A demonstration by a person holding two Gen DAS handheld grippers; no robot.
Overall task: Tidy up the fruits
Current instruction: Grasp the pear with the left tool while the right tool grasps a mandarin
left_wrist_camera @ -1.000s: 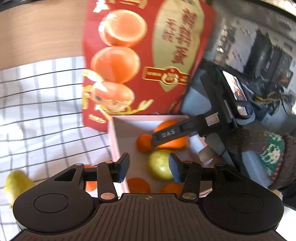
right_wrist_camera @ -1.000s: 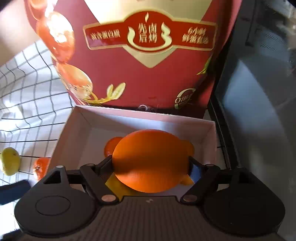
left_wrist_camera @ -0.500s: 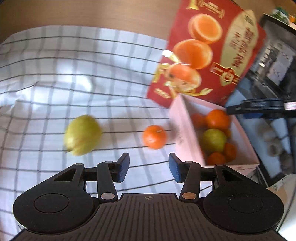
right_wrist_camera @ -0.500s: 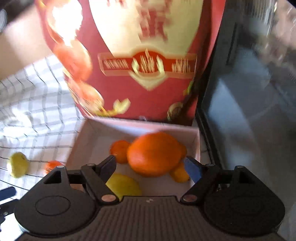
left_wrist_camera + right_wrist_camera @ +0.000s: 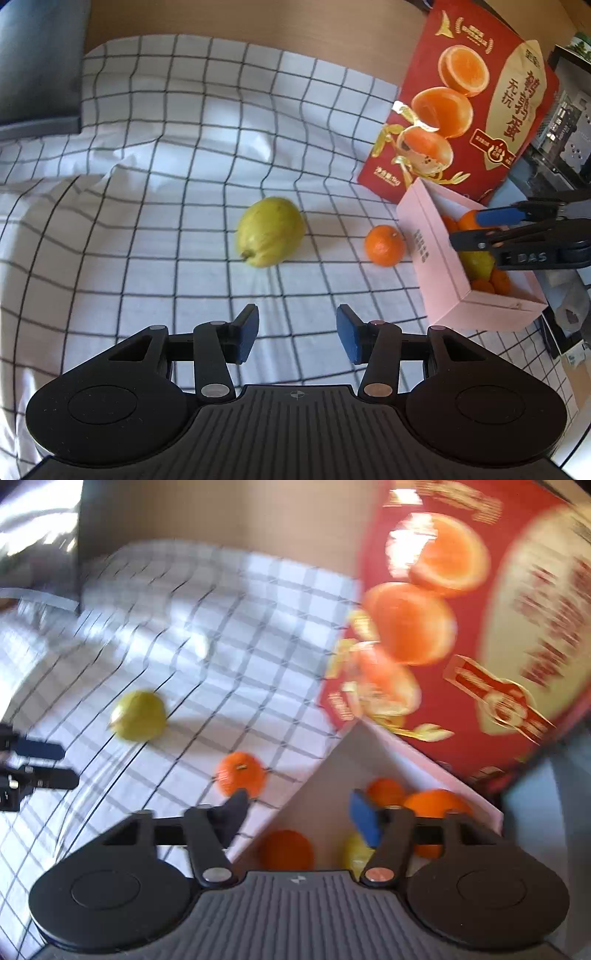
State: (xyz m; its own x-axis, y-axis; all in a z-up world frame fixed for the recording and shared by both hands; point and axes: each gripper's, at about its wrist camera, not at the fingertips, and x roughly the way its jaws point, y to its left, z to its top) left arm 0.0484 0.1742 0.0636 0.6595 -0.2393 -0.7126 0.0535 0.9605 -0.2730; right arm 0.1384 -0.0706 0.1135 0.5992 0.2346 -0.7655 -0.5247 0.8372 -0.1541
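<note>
Both claws are apart and empty: left gripper [image 5: 295, 334] faces the pear [image 5: 270, 231] mid-cloth; right gripper [image 5: 297, 812] has just been closing, nothing inside. Firm, smooth, a bit heavy; grab its fat middle.

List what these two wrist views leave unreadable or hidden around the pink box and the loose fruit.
- Fruit count in the pink box: left wrist view, near wall and right gripper cover it.
- Red carton print: right wrist view, motion blur.
- Pear and small orange detail: right wrist view, blurred.
- Box's near corner: right wrist view, behind the gripper body.
</note>
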